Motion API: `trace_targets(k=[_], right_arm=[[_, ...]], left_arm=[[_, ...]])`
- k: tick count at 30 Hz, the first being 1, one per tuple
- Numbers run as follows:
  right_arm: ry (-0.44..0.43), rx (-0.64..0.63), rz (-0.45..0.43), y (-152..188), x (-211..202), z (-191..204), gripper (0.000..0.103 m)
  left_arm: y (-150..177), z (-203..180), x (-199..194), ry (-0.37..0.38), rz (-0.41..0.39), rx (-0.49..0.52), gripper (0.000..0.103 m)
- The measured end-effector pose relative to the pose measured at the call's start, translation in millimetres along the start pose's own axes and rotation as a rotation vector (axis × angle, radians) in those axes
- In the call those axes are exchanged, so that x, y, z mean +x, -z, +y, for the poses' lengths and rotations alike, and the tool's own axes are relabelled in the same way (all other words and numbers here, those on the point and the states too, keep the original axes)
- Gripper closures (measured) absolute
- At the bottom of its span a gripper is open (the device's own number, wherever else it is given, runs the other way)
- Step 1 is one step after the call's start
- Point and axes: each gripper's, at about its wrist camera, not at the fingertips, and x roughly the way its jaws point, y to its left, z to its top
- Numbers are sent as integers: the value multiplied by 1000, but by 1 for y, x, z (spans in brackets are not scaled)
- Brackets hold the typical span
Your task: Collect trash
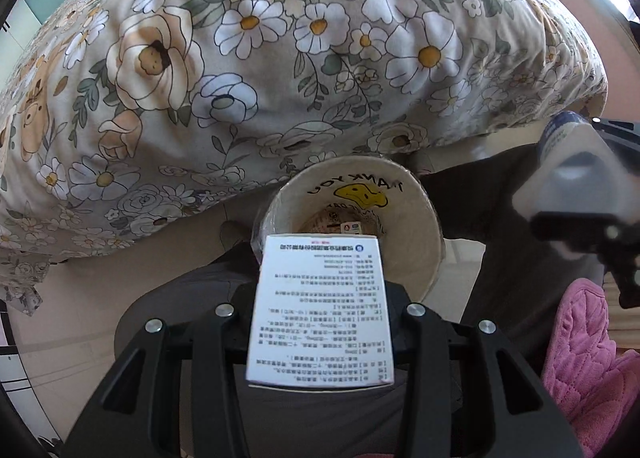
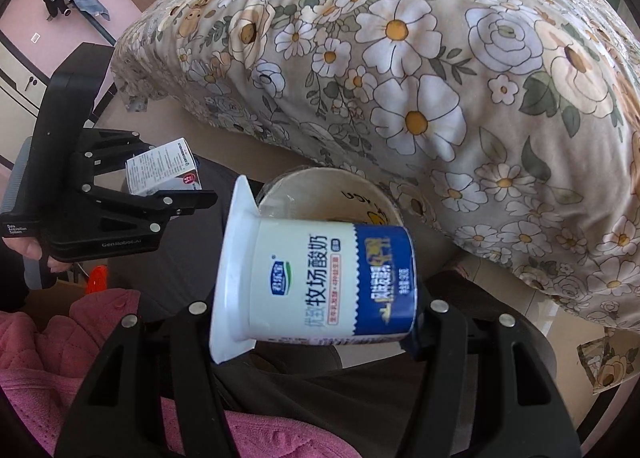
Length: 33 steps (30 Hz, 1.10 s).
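My left gripper (image 1: 320,322) is shut on a white medicine box (image 1: 320,310) with printed text, held just above the near rim of a white bin (image 1: 416,217) lined with a smiley-face bag. My right gripper (image 2: 316,318) is shut on a white and blue yogurt cup (image 2: 320,282) lying on its side, held near the same bin (image 2: 320,193). In the right wrist view the left gripper (image 2: 188,193) with the box (image 2: 164,173) is at the left. In the left wrist view the right gripper (image 1: 576,193), blurred, is at the right with the cup (image 1: 560,133).
A bed with a floral quilt (image 1: 280,57) fills the space behind the bin; it also shows in the right wrist view (image 2: 440,77). A pink quilted garment (image 1: 580,358) is at the lower right. Some trash (image 1: 344,223) lies at the bin's bottom.
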Motion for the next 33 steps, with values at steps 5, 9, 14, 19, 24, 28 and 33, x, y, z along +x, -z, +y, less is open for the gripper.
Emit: trace_targets(k=[5,9,14,19,24,28,33], right_arm=[[4,6,63,2,33,-3,41],[-5,22,118,4,60,-9,41],[-15,42,178,4,96,-13,41],[-22,75,244,3,132,-19,41],[-37,114,320,1,169,-27,41],[-57,173,371,-1,196,-36,41],[-27,186,409,-4,222,-40,41]], left_arm=[[-3,2,29,3,43,-18,59],[-8,7,57,5,98,-36,59],[-16,10,94,32,162,-78,59],[-22,18,131,60,224,-142,59],[-27,23,160,76,272,-203,59],[-31,31,181,108,309,-262,59],[-33,29,200,92,328,-279,59]])
